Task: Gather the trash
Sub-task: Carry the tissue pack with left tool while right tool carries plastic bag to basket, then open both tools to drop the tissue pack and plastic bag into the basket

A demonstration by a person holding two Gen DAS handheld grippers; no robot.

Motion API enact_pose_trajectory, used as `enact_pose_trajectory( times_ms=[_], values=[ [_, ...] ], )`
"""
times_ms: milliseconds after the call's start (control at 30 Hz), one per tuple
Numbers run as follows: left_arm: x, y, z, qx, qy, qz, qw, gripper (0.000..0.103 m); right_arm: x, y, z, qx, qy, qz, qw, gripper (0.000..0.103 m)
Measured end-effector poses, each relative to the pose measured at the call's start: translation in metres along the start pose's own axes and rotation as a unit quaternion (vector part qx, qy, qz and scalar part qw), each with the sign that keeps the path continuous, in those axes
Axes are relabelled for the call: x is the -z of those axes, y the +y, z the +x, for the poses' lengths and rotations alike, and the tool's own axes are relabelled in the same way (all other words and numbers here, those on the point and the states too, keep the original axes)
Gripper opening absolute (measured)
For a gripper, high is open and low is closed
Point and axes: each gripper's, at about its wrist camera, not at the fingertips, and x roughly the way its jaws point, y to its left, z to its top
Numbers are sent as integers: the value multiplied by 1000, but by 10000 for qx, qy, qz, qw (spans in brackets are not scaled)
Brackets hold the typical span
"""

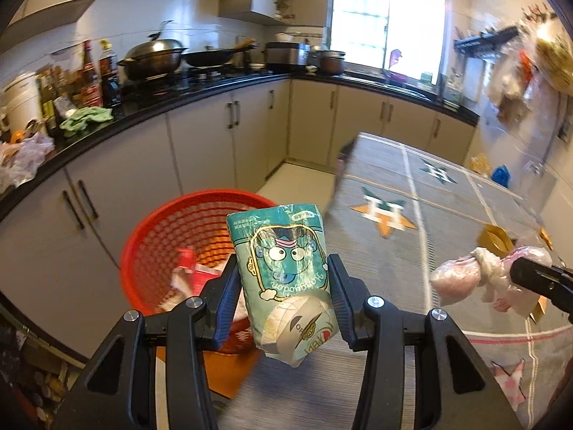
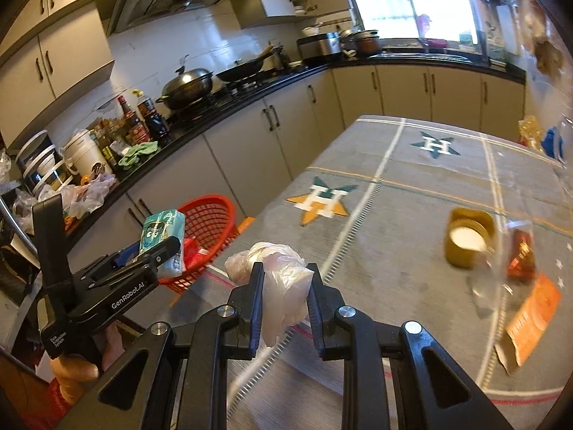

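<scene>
My left gripper (image 1: 283,283) is shut on a teal tissue pack (image 1: 283,268) with a cartoon face, held at the table's left edge, just short of the red basket (image 1: 161,236). The right wrist view shows the same pack (image 2: 163,236) in the left gripper (image 2: 157,251), beside the red basket (image 2: 215,215). My right gripper (image 2: 284,290) is shut on a knotted clear plastic bag (image 2: 279,272) above the table. From the left wrist view that bag (image 1: 462,279) hangs at the right, its gripper only partly in frame. Red and white wrappers (image 1: 186,272) lie in the basket.
The table (image 2: 412,186) wears a grey star-patterned cloth. On it sit a gold lid (image 2: 465,236), a brown wrapper (image 2: 521,254), an orange packet (image 2: 533,319) and a clear glass (image 2: 494,261). A black countertop (image 1: 150,111) with pots, bottles and bags runs along the left.
</scene>
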Motion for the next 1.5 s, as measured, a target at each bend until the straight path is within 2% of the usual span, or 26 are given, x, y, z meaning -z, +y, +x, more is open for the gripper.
enact_pose_trajectory(
  times_ms=[233,500,933,1200,1500],
  values=[
    [-9,45,5,-311,17,-269,9992,46,-29,34,28,-206,110,-153,9996,24],
    [-12,70,20,-454,158,-299,9984,46,-57,74,73,-292,260,-324,9987,24],
    [-8,94,54,-488,435,-486,9967,46,-64,101,160,-269,833,-123,9961,25],
    [-6,96,64,-479,500,-500,9963,46,-63,105,178,-293,959,-44,9950,29],
    [-7,98,70,-430,540,-534,9962,50,-65,103,173,-473,951,49,9943,33]
  ],
)
